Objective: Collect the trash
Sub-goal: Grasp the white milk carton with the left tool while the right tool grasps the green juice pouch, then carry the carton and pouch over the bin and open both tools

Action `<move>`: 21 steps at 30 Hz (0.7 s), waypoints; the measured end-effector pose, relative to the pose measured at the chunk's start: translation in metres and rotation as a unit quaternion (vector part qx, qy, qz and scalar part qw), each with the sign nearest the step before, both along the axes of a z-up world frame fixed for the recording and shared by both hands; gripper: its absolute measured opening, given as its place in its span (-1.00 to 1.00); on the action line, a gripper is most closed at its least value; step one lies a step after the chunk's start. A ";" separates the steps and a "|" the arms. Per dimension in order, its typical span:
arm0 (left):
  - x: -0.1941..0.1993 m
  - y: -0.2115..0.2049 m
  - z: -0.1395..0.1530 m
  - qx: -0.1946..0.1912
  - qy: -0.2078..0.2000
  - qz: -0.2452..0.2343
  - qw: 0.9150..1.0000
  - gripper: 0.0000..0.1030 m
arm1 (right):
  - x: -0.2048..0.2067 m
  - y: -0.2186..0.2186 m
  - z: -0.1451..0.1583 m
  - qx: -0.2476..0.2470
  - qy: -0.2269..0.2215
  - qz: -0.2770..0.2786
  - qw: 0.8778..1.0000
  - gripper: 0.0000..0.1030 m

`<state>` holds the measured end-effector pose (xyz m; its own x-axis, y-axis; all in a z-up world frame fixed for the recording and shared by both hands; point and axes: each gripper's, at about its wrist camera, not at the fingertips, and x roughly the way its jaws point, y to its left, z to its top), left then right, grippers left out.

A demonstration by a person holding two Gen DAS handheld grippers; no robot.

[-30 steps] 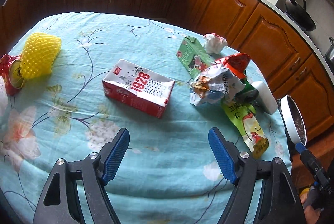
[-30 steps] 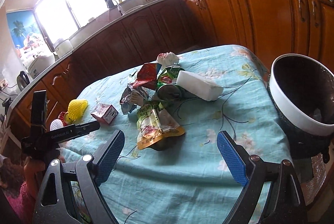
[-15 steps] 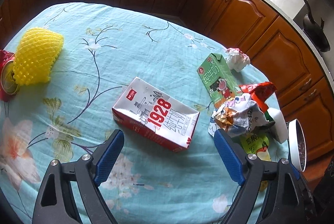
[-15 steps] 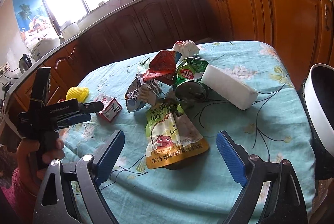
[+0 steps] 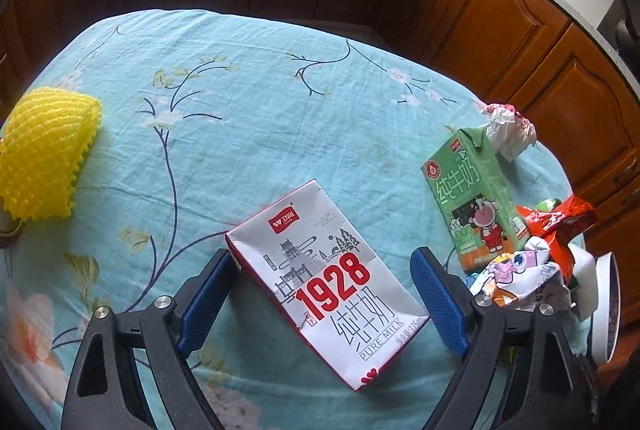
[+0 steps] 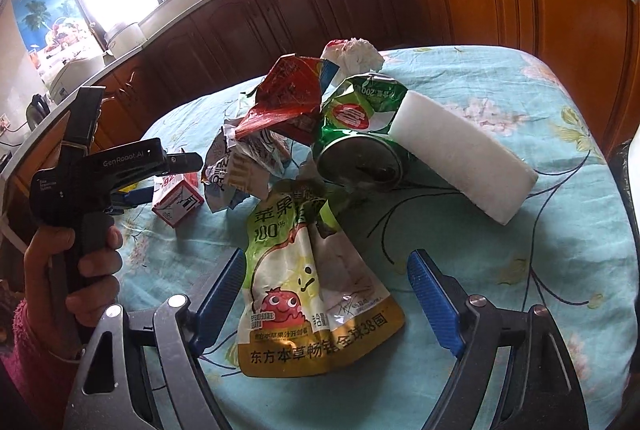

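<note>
A white and red "1928" milk carton lies flat on the teal floral tablecloth. My left gripper is open with its blue pads on either side of the carton, the left pad touching its corner. The carton also shows in the right wrist view. My right gripper is open around the lower part of a green and yellow juice pouch. Beyond it lie a crushed green can, a red wrapper and a crumpled printed wrapper.
A green milk carton, a crumpled tissue and a yellow foam fruit net lie on the table. A white foam block lies right of the can. A white-rimmed bin stands past the table's right edge. Wooden cabinets surround the table.
My left gripper has moved forward and down until its pads straddle the 1928 carton. My right gripper has moved forward over the juice pouch. Both stay open.
</note>
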<state>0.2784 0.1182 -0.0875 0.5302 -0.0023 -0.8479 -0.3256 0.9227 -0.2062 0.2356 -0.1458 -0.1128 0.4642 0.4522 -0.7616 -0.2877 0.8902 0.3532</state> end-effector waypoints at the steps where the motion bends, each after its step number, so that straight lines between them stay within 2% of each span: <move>1: 0.000 -0.002 -0.001 0.009 -0.002 -0.007 1.000 0.57 | -0.001 0.001 0.000 -0.001 -0.001 0.003 1.000 0.45; 2: -0.001 -0.005 0.000 0.013 -0.006 -0.016 1.000 0.47 | -0.002 0.002 0.000 0.000 -0.002 0.005 1.000 0.27; 3: -0.002 -0.008 0.000 0.018 -0.009 -0.024 1.000 0.45 | -0.003 0.002 0.001 -0.002 -0.004 0.003 1.000 0.20; 4: -0.006 -0.010 0.001 0.022 -0.013 -0.032 0.999 0.26 | -0.005 0.001 0.003 -0.003 -0.005 0.000 1.000 -0.09; 8: -0.024 -0.022 0.008 0.030 -0.023 -0.062 0.997 -0.04 | -0.011 -0.003 0.011 0.004 -0.009 0.000 1.000 -0.46; 11: -0.039 -0.030 0.012 0.027 -0.032 -0.085 0.996 -0.10 | -0.020 -0.004 0.015 0.003 -0.011 0.005 1.000 -0.54; 16: -0.068 -0.034 0.023 0.013 -0.046 -0.097 0.994 -0.11 | -0.035 -0.007 0.019 0.012 -0.010 0.007 1.000 -0.58; 21: -0.094 -0.040 0.048 0.005 -0.068 -0.115 0.991 -0.12 | -0.055 -0.015 0.031 0.020 -0.022 0.002 1.000 -0.62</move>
